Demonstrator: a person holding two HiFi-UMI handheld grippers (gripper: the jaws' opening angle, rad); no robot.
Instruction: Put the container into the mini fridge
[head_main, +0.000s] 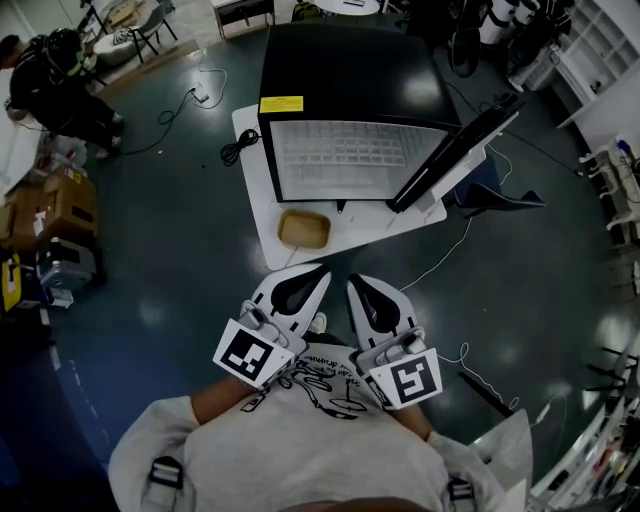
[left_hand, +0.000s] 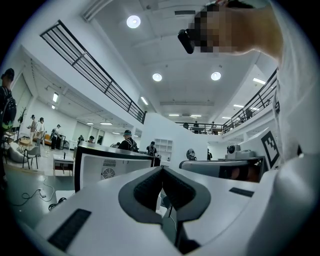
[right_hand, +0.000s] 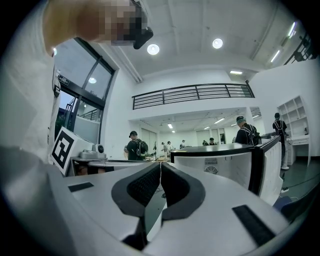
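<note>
A tan, shallow container (head_main: 303, 228) lies on the white table (head_main: 262, 215) in front of the black mini fridge (head_main: 345, 90). The fridge's door (head_main: 455, 150) stands open to the right and shows a white inside (head_main: 345, 160). Both grippers are held level near the person's chest, short of the table's near edge. My left gripper (head_main: 322, 270) is shut with nothing between its jaws, which also meet in its own view (left_hand: 161, 169). Beside it, my right gripper (head_main: 352, 280) is shut and empty too (right_hand: 160, 164). The container is hidden in both gripper views.
Cables (head_main: 235, 150) trail over the dark floor to the left of the fridge and another (head_main: 440, 262) to the right of the table. Cardboard boxes (head_main: 55, 205) stand at the far left. A person (head_main: 50, 85) sits at the back left. Shelving (head_main: 595, 40) lines the right side.
</note>
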